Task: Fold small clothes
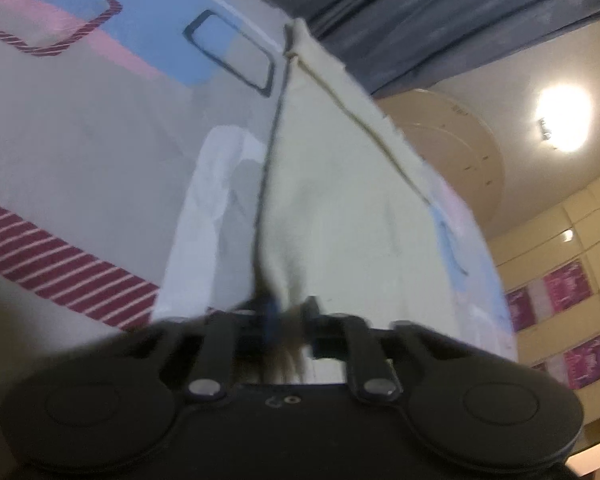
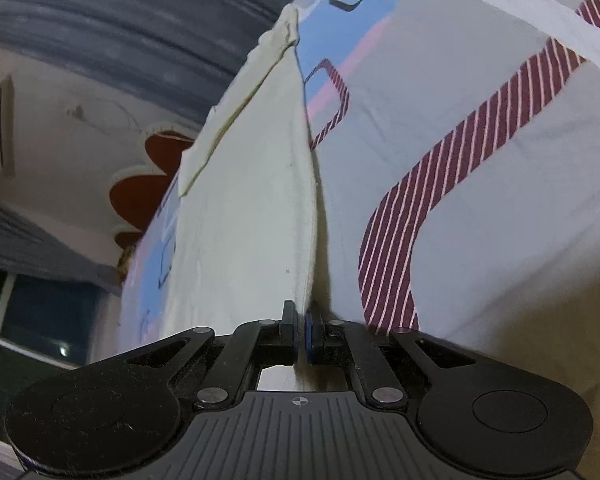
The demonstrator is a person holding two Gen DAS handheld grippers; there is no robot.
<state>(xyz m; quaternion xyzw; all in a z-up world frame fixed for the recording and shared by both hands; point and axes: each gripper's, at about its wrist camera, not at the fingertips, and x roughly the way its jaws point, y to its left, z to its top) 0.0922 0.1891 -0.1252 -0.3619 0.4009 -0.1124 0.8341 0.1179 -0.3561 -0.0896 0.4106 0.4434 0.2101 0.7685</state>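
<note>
A small cream garment [image 1: 340, 200] lies on a patterned bedsheet [image 1: 80, 140], one side lifted into a ridge that runs away from the camera. My left gripper [image 1: 288, 312] is shut on a bunched near corner of it, with a dark seam line leading up from the jaws. In the right wrist view the same cream garment [image 2: 244, 208] stretches away to a crumpled far corner. My right gripper [image 2: 300, 320] is shut on its near edge, the fabric pinched thin between the blue pads. The part under each gripper body is hidden.
The bedsheet [image 2: 480, 200] is grey-white with blue and pink patches and maroon striped bands. A dark grey curtain [image 1: 440, 8] hangs beyond the bed. A wall lamp [image 1: 564, 116] glows at right. A window [image 2: 40, 320] and a red flower shape [image 2: 148, 184] are at left.
</note>
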